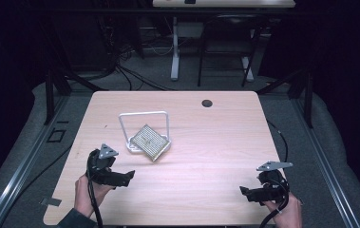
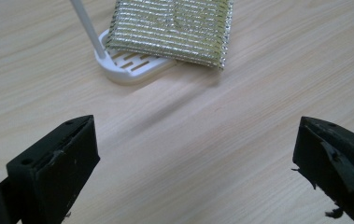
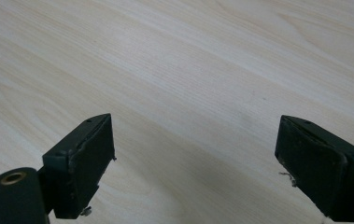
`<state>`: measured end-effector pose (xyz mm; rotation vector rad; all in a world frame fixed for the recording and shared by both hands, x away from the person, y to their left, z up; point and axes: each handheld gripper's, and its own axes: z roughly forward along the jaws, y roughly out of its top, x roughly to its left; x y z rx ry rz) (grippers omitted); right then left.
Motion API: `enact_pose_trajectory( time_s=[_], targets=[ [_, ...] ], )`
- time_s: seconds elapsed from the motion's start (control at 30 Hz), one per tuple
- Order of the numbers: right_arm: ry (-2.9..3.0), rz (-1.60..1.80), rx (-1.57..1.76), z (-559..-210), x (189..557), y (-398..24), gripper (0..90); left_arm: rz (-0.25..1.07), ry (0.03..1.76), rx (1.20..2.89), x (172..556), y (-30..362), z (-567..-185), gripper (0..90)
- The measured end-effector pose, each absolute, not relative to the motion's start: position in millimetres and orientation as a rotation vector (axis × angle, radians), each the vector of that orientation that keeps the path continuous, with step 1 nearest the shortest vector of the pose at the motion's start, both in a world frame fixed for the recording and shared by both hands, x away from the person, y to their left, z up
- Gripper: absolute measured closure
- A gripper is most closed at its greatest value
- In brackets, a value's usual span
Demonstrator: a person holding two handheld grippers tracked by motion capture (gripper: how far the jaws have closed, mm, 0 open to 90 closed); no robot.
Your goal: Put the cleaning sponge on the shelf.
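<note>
The left gripper (image 2: 195, 154) has its jaws spread wide with nothing between them but bare table (image 2: 258, 93). It aims at a silver mesh pad (image 2: 172, 28) lying at its 12 o'clock, near but not touching. In the high view the left gripper (image 1: 120, 176) sits near the table's front-left edge, and the pad (image 1: 150, 141) lies at about its 1 o'clock, toward the middle of the table.

The pad rests tilted, its far part on the slotted base of a white rack (image 2: 128, 70) and its near corner hanging over onto the wood. The rack's thin wire frame (image 1: 144, 124) rises behind the pad, one post (image 2: 88, 30) standing at the pad's 9 o'clock in the left gripper view.

The right gripper (image 3: 195, 161) is also wide open and empty, over plain wood. From above the right gripper (image 1: 249, 191) waits near the front-right corner, well apart from pad and rack.

The step in hand looks like the left reach for the pad. To do it well, I would go straight ahead at 12 o'clock, keeping low, and take the overhanging near corner, where one jaw can slip under the lifted edge. Staying off the post at 9 o'clock should avoid nudging the light rack. The mesh likely squashes, so closing gently but fully seems wise. The right gripper could steady the rack if it slides.
</note>
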<state>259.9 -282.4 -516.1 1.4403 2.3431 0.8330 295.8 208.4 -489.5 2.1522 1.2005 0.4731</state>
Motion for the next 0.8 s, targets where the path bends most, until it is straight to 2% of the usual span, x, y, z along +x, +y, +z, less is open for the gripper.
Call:
enact_pose_trajectory(
  time_s=[0.27,0.5,0.8],
  targets=[
    [2.367,0.787,1.432,-517,259,-282,13.6,0.551,1.173,2.151,280,220,-503,0.2],
    [2.367,0.790,1.435,-518,259,-285,14.0,0.473,1.190,2.187,287,224,-515,0.3],
    [2.402,0.764,1.428,-522,262,-283,14.4,0.460,1.172,2.200,289,221,-516,0.4]
  ],
)
